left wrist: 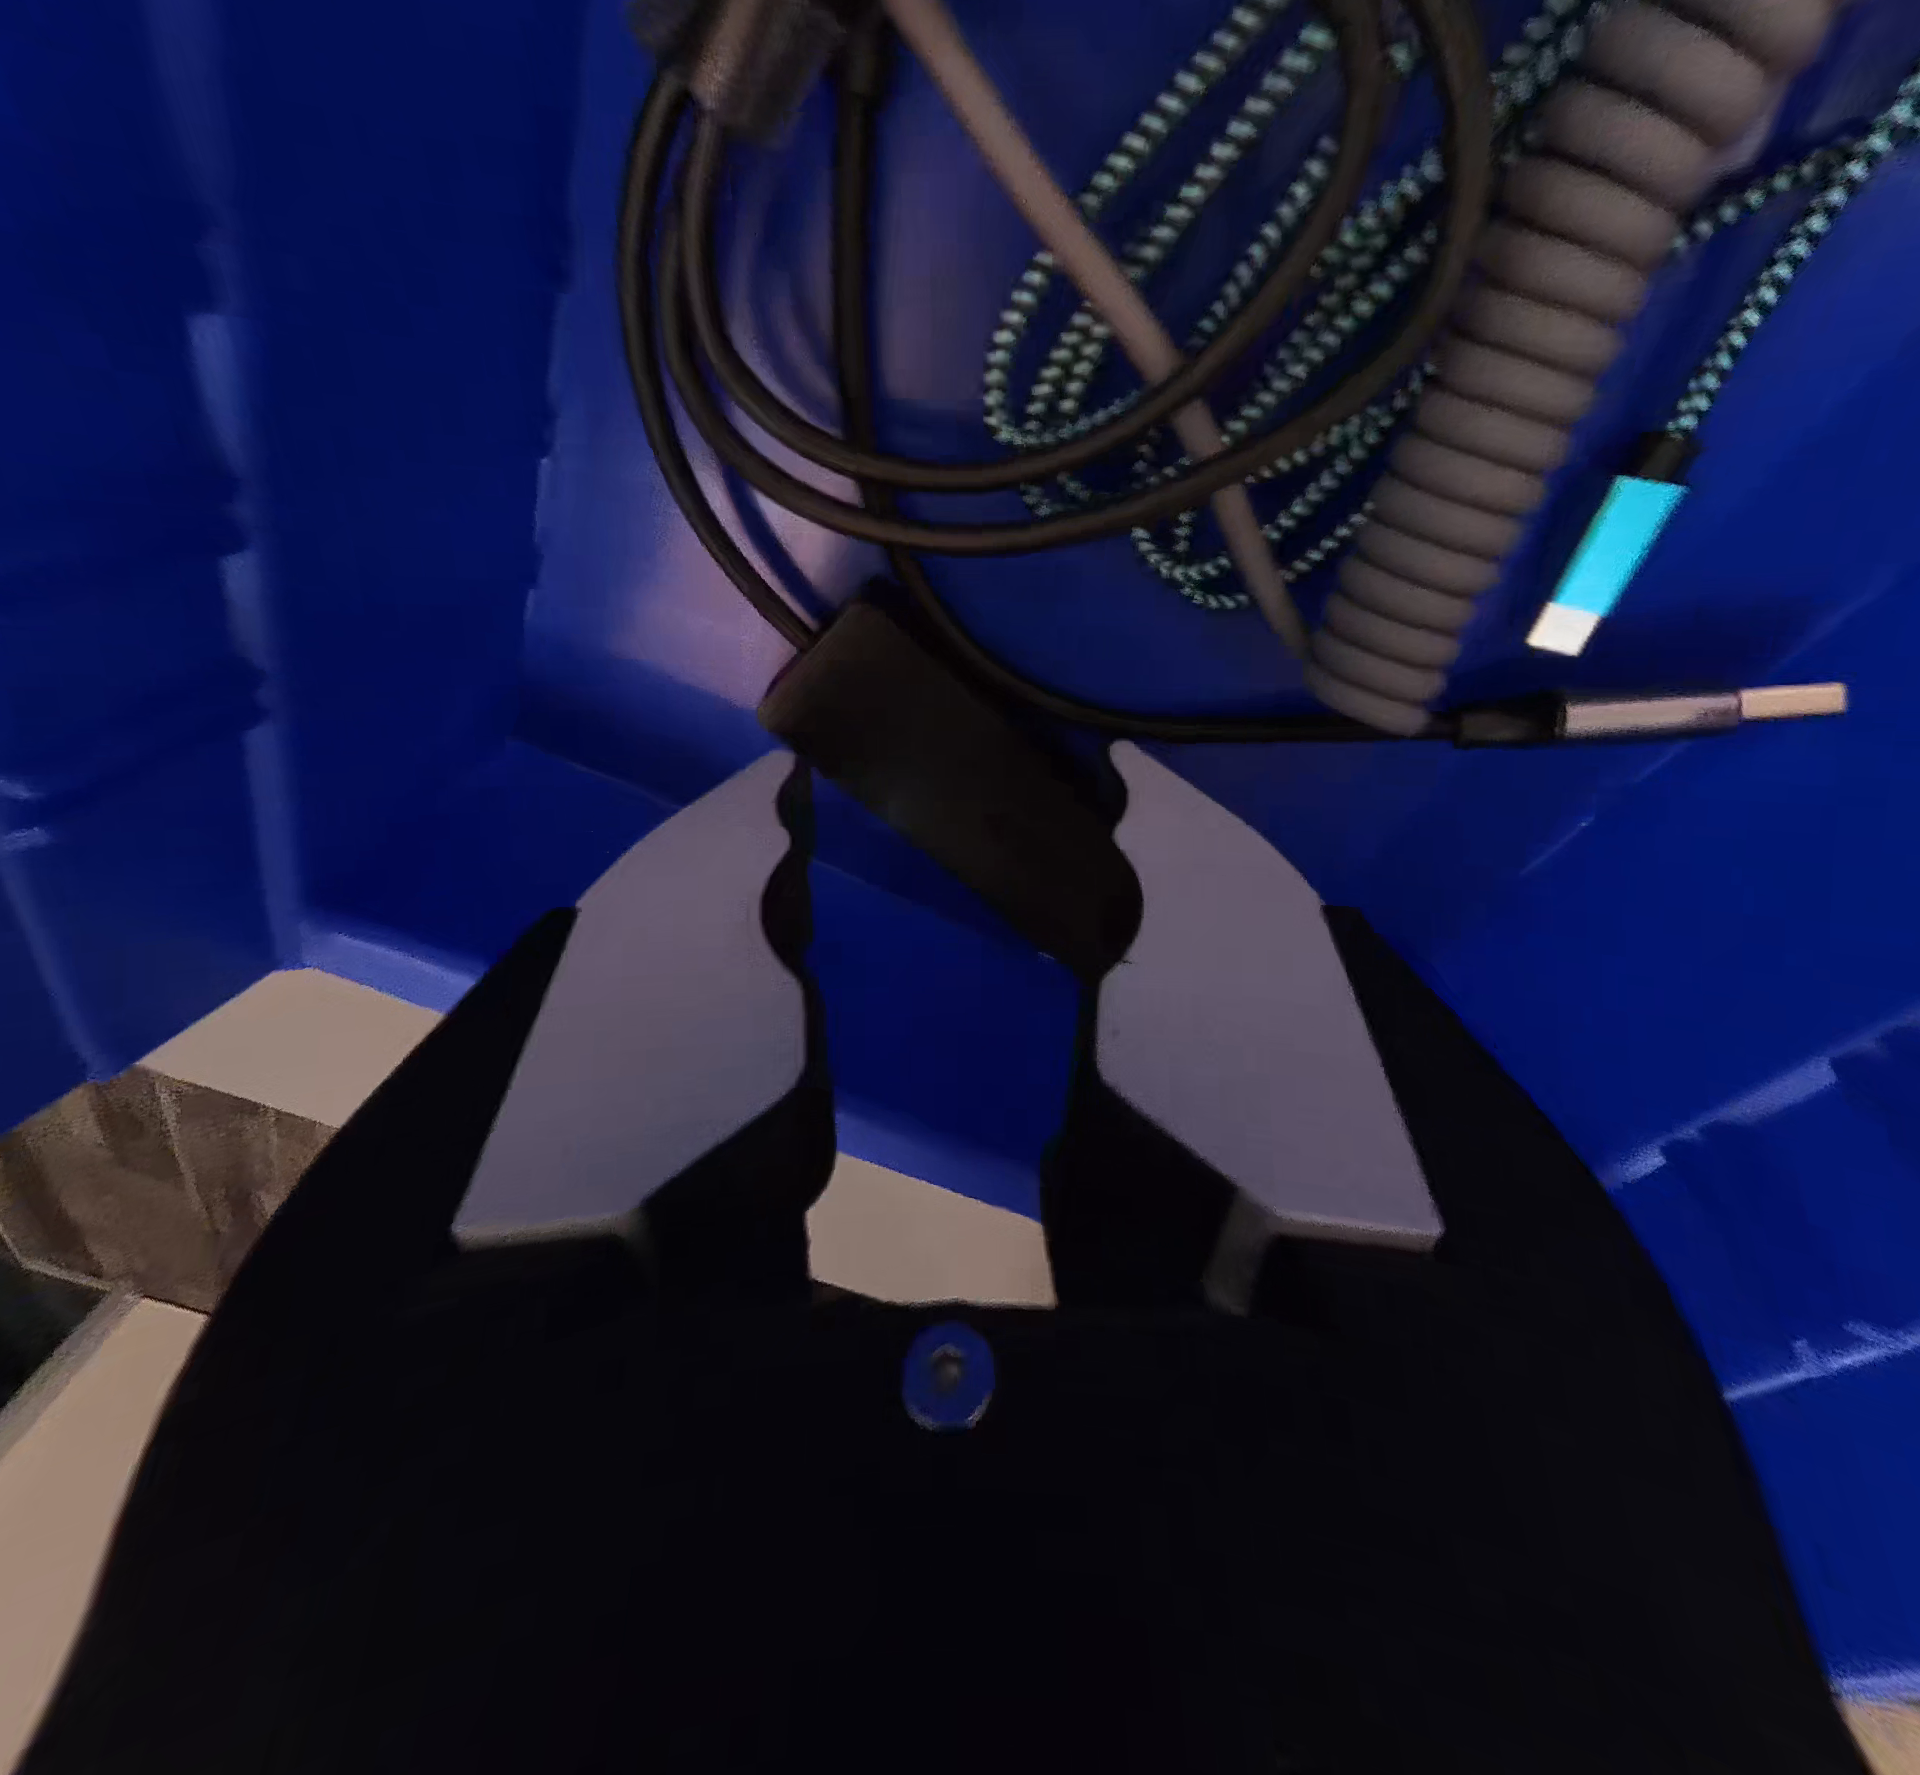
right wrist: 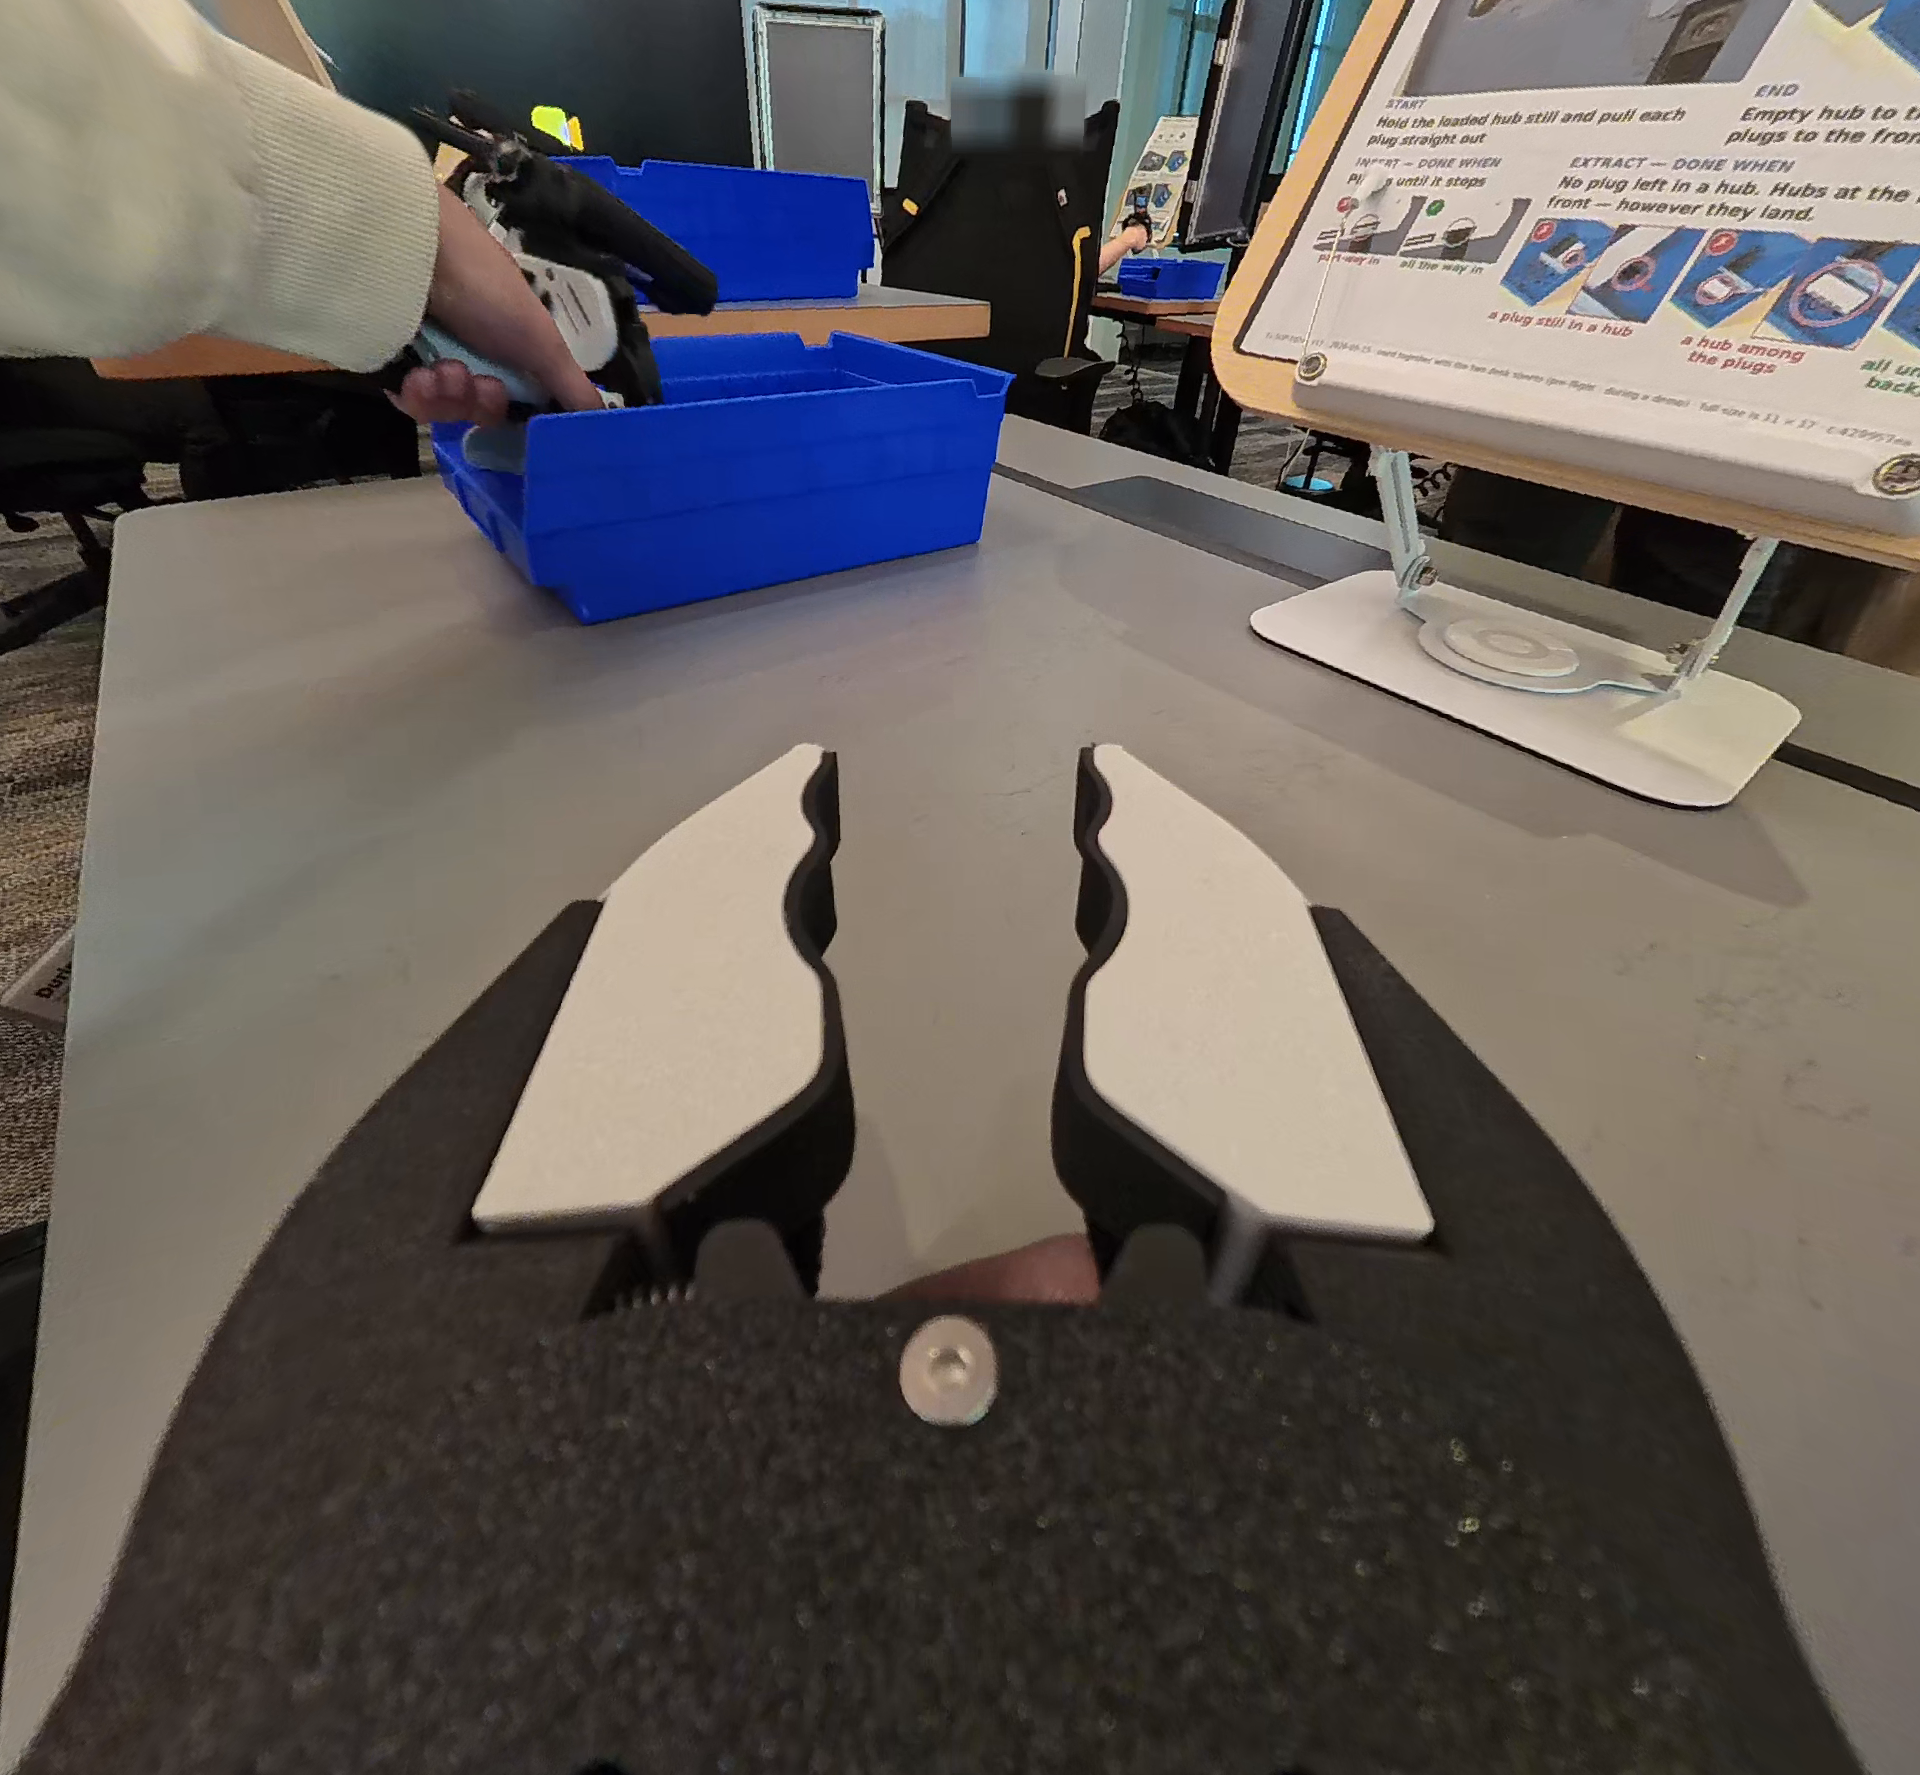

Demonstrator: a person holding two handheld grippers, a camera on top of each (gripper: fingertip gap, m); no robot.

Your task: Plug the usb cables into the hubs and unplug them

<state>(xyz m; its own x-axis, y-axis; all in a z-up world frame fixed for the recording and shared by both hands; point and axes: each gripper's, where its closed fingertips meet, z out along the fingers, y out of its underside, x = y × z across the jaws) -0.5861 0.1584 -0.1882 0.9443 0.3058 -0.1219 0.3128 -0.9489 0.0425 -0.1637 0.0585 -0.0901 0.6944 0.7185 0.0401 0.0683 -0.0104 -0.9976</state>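
Note:
My left gripper [left wrist: 951, 759] is inside a blue bin [left wrist: 312, 375], open, with a black hub [left wrist: 935, 790] lying slantwise between its fingertips. The hub's black cable [left wrist: 1039, 468] loops above it and ends in a silver USB plug [left wrist: 1704, 707]. A grey coiled cable [left wrist: 1558, 271] and a teal braided cable with a turquoise plug [left wrist: 1610, 562] lie at the right. My right gripper [right wrist: 956, 759] is open and empty above the grey table [right wrist: 623, 738]. In the right wrist view a hand dips the left gripper's body [right wrist: 582, 271] into the blue bin [right wrist: 758, 489].
An instruction board [right wrist: 1558, 167] on a white stand [right wrist: 1527, 676] stands at the right of the table. A cream sleeve [right wrist: 156, 167] reaches in from the left. Another blue bin [right wrist: 748, 219] sits on a table behind. The bin walls close in around the left gripper. Spacing between my two grippers at the tips: around 45 cm.

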